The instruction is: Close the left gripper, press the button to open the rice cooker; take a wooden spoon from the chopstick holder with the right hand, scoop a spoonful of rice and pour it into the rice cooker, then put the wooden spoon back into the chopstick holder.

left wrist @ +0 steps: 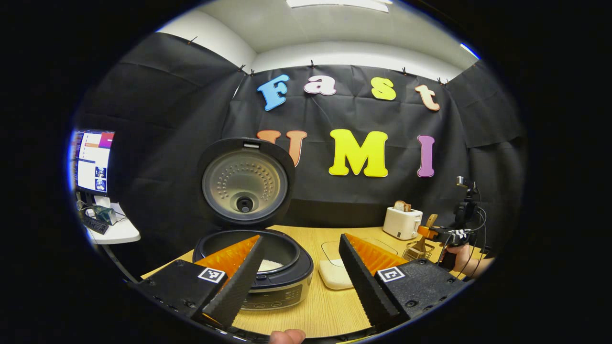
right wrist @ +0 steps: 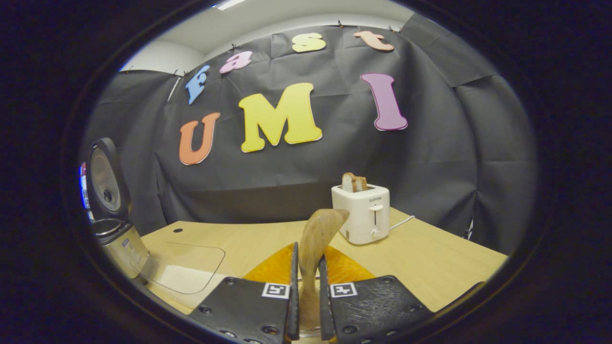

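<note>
In the left gripper view I see my left gripper [left wrist: 299,282] with its jaws spread wide and empty, hanging over the near edge of the wooden table [left wrist: 330,306]. The rice cooker [left wrist: 267,272] sits near the table's left corner, lid [left wrist: 245,181] raised upright, a little rice [left wrist: 270,264] in the pot. A white container [left wrist: 334,274] lies between my fingers, farther in. Towards the right edge stand a toaster [left wrist: 402,222] and the wire chopstick holder [left wrist: 420,248], with my right gripper [left wrist: 432,233] above it. In the right gripper view, that gripper's jaws are clenched on the wooden spoon [right wrist: 318,234], which stands upright in front of the toaster.
</note>
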The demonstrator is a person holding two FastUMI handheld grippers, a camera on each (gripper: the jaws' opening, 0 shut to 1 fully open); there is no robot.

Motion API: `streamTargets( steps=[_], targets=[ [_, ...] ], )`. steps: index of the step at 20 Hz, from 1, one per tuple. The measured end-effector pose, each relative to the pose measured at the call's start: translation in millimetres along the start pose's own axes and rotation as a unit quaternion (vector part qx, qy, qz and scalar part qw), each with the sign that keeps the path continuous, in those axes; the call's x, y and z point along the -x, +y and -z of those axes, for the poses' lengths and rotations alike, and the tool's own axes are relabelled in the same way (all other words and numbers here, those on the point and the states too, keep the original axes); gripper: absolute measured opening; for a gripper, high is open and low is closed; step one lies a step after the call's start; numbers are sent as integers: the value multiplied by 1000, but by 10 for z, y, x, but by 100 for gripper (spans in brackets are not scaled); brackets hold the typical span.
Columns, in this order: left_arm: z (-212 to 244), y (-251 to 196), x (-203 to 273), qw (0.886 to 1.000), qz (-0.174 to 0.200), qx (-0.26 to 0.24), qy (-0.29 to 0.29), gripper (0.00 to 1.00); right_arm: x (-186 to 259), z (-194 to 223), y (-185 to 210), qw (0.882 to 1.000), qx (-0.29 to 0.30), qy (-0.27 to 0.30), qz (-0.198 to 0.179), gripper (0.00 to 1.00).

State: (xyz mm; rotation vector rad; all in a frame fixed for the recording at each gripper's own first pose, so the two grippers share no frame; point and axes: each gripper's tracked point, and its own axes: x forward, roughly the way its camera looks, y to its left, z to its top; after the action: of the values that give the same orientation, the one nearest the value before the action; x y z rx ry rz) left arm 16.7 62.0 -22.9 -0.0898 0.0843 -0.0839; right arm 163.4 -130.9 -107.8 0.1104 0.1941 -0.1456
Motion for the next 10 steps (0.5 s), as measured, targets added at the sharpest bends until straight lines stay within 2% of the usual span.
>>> streamTargets(
  steps=[1, 3, 4, 5, 6, 9, 10],
  targets=[
    [-16, -16, 4, 1000, 2, -1, -2, 99, 10, -2, -10, 1000, 2, 1, 0, 19],
    [-28, -51, 12, 1000, 6, -4, -2, 99, 19, 39, -40, 1000, 12, 7, 3, 41],
    [-36, -58, 17, 1000, 6, -5, -3, 99, 33, 67, -44, 1000, 19, 11, 4, 62],
    [-48, -67, 25, 1000, 6, -7, -4, 99, 38, 90, -55, 1000, 27, 13, 5, 69],
    [-63, -82, 33, 1000, 7, -8, -6, 99, 56, 111, -74, 999, 34, 18, 9, 92],
    [-71, -54, 51, 1000, 5, -10, -6, 99, 99, 230, -119, 998, 42, 37, 11, 100],
    [-87, -52, 59, 1000, 3, -8, -7, 99, 142, 244, -144, 998, 42, 39, 13, 96]
  ],
)
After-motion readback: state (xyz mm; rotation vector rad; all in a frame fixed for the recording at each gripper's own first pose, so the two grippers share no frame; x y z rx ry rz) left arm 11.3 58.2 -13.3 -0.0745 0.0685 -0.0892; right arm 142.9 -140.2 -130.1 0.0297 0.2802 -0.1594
